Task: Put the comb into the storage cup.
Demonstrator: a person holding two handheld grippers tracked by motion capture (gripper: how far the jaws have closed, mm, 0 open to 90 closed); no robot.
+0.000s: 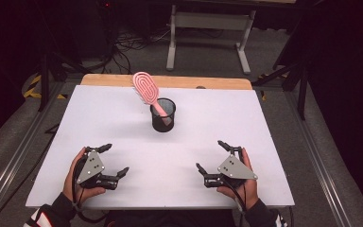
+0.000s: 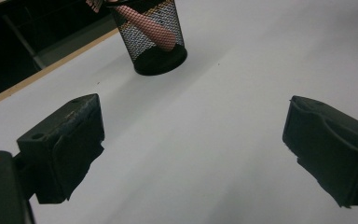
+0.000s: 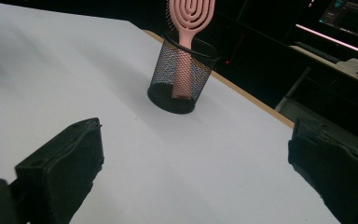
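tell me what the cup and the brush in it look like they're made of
Cup: likely black wire mesh, matt; the brush handle shows through its fine grid of holes, and base and rim look solid.
Brush: probably moulded pink plastic, smooth with a slight sheen; its head is cut into looping open slots.

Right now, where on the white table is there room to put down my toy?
The table is bare on either side of the mesh cup that holds the pink hairbrush, and between the cup and both grippers. The near edge is busier: the left gripper and right gripper rest there, open, with bare board between them.
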